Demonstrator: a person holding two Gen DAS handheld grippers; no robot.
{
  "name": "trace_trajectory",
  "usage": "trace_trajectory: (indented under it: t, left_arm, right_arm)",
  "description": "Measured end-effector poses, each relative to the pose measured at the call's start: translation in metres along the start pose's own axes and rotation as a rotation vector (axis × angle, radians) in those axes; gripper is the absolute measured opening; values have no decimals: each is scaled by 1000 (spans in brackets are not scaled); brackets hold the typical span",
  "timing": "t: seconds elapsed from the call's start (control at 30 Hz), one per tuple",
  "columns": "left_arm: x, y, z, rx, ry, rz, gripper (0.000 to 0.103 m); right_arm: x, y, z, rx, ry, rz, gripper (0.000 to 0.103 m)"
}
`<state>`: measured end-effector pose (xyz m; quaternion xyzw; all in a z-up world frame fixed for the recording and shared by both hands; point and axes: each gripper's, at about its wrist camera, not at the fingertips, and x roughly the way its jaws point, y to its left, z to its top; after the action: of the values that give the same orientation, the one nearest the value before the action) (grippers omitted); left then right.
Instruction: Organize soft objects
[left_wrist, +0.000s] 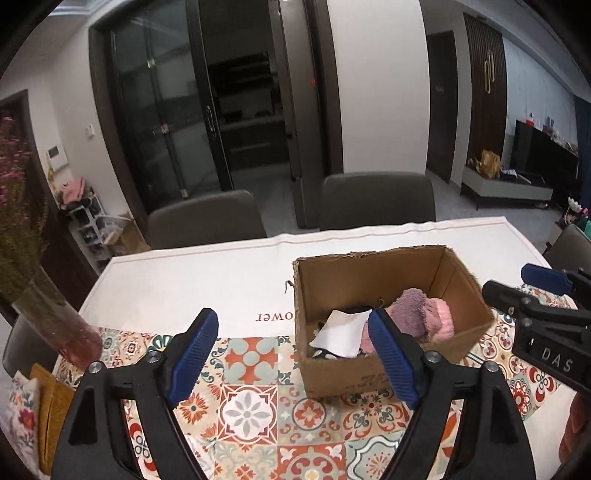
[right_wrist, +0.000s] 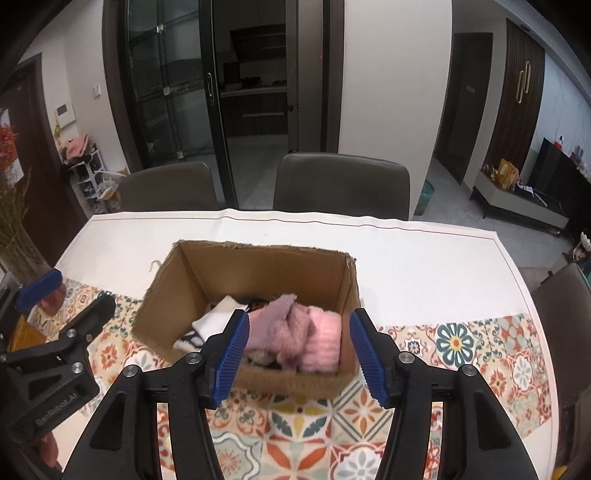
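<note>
A brown cardboard box (left_wrist: 458, 280) (right_wrist: 258, 266) stands open on the table. Inside lie a mauve fluffy cloth (left_wrist: 408, 308) (right_wrist: 280, 321), a pink fluffy cloth (left_wrist: 439, 319) (right_wrist: 325, 341) and a white and black cloth (left_wrist: 341, 332) (right_wrist: 214, 321). My left gripper (left_wrist: 291, 358) is open and empty, above the patterned runner just left of the box. My right gripper (right_wrist: 299, 354) is open and empty, just in front of the box's near wall. Each gripper shows in the other's view, the right one at the right edge (left_wrist: 524, 286) and the left one at the left edge (right_wrist: 70, 291).
The table carries a white cloth (left_wrist: 207, 280) and a patterned tile runner (right_wrist: 480, 350). A glass vase with dried flowers (left_wrist: 55, 317) (right_wrist: 22, 254) stands at the table's left end. Grey chairs (left_wrist: 376, 199) (right_wrist: 340, 184) stand along the far side.
</note>
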<state>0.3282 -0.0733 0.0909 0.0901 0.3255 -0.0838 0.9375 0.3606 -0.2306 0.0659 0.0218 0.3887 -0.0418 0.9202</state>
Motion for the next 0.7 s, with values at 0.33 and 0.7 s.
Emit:
trace_trajectory:
  t: [0.33,0.7]
  left_arm:
    - [-73,-5,-41,8,-127,33,94]
    - [-138,-22,-87,34,-205,28,103]
  right_arm:
    - [-67,5,-60,30,-102,-19,73]
    - [-129,-9,-124,92,-174,-23,78]
